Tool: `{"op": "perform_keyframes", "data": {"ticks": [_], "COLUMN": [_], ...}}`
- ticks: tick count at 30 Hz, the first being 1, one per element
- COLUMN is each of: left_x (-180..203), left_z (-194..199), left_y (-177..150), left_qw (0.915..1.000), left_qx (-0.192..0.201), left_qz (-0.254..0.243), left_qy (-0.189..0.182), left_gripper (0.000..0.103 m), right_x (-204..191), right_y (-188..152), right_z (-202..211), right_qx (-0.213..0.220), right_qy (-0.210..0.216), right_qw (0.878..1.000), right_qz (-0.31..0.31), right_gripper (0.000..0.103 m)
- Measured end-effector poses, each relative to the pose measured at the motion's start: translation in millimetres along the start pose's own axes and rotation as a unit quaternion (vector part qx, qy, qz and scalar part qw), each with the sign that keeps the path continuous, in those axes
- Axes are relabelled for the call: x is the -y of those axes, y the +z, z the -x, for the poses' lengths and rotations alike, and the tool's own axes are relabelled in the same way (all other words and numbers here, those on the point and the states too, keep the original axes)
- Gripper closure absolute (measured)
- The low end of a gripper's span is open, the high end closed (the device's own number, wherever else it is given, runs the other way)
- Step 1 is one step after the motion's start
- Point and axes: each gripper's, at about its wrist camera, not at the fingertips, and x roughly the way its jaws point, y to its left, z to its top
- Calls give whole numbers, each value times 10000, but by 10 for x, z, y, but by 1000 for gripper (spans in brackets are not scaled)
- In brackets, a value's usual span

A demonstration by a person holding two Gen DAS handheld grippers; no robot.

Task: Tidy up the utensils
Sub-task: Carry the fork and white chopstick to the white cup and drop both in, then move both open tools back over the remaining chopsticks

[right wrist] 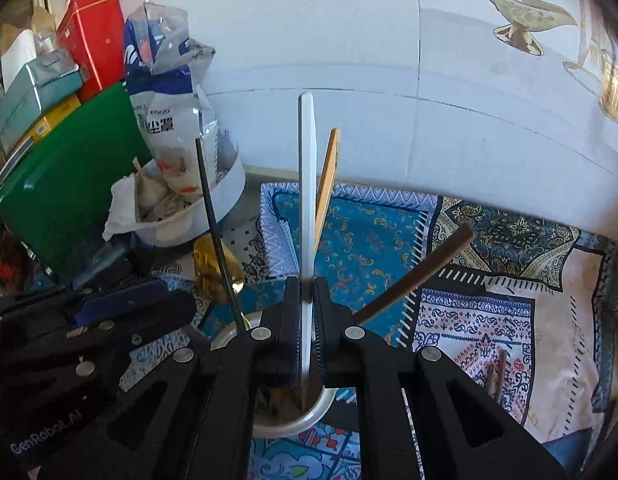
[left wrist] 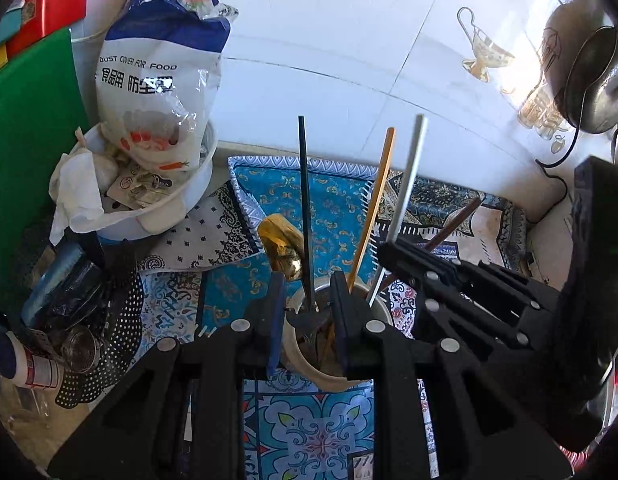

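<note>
A patterned cloth (right wrist: 369,240) is spread over the worktop by white wall tiles (right wrist: 349,40). The white stick (right wrist: 307,200) is clamped in the right gripper (right wrist: 307,300); the cup (left wrist: 309,372) rim is pinched by the left gripper (left wrist: 309,308).

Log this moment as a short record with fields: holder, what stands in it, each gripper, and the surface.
holder: white cup on the patterned cloth
contents: black stick, orange stick, brown stick, utensil ends at the bottom
left gripper: jaws astride the cup's far rim, around the black stick's base; grip unclear
right gripper: shut on white stick, upright, lower end in the cup
beside cup: gold spoon
</note>
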Motion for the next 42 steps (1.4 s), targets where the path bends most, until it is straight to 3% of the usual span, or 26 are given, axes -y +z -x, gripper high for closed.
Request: {"op": "perform_keyframes", "data": {"ticks": [4, 10, 27, 33, 42], "left_x": [33, 147, 856, 1217, 1654], "left_z": [6, 217, 689, 612, 234], "left_y": [-9, 9, 68, 17, -174], "left_qw": [10000, 9997, 9960, 9945, 9926], "left_qx": [-46, 183, 703, 601, 96], "left_qz": [-6, -100, -524, -779, -1063], "left_qy": [9, 98, -182, -369, -572], "left_gripper": [82, 82, 79, 74, 68], "right_x": [-3, 26, 465, 718, 1160], "right_y": [-48, -55, -138, -274, -618], "right_z": [79, 322, 1298, 1481, 1555], "right_qx": [-220, -341, 341, 380, 124], "right_qy": [101, 290, -238, -526, -876], "right_qw": [9996, 9989, 9991, 9978, 9946], "right_qz": [110, 164, 28, -131, -548], "right_gripper": [97, 95, 83, 82, 82]}}
